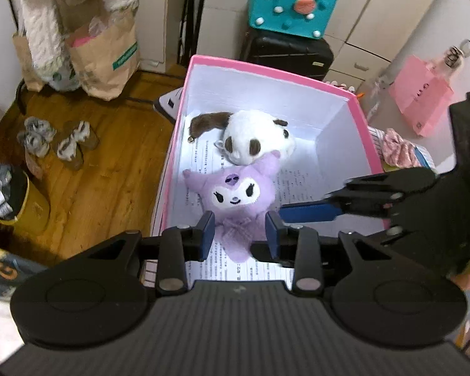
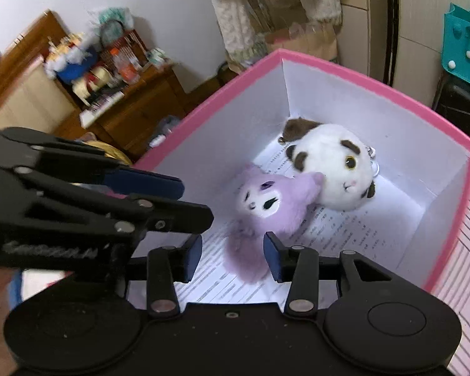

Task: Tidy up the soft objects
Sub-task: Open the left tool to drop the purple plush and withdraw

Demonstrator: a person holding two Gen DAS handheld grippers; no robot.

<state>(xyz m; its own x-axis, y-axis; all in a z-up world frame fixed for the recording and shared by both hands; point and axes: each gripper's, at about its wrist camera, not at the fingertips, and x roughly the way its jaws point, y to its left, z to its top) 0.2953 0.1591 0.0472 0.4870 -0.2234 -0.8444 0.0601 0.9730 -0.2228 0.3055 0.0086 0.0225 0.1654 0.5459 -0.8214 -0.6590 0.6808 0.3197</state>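
Note:
A purple plush (image 1: pixel 235 200) lies on printed paper inside a pink box (image 1: pixel 266 70) with white walls, its head against a white and brown plush (image 1: pixel 257 139). My left gripper (image 1: pixel 239 235) is open above the box's near end, its fingers on either side of the purple plush's lower body, which lies below them. My right gripper (image 2: pixel 232 257) is open over the same plush (image 2: pixel 266 206), beside the white plush (image 2: pixel 332 169). In the left wrist view the right gripper (image 1: pixel 329 211) reaches in from the right; in the right wrist view the left gripper (image 2: pixel 159 200) crosses at the left.
Paper bags (image 1: pixel 106 59), slippers (image 1: pixel 59 141) and a yellow bin (image 1: pixel 18 200) stand on the wooden floor at left. A teal bag (image 1: pixel 289 6) sits on a black suitcase (image 1: pixel 289 53) behind the box. A pink bag (image 1: pixel 421 97) hangs at right. A cluttered wooden cabinet (image 2: pixel 119 100) stands far left.

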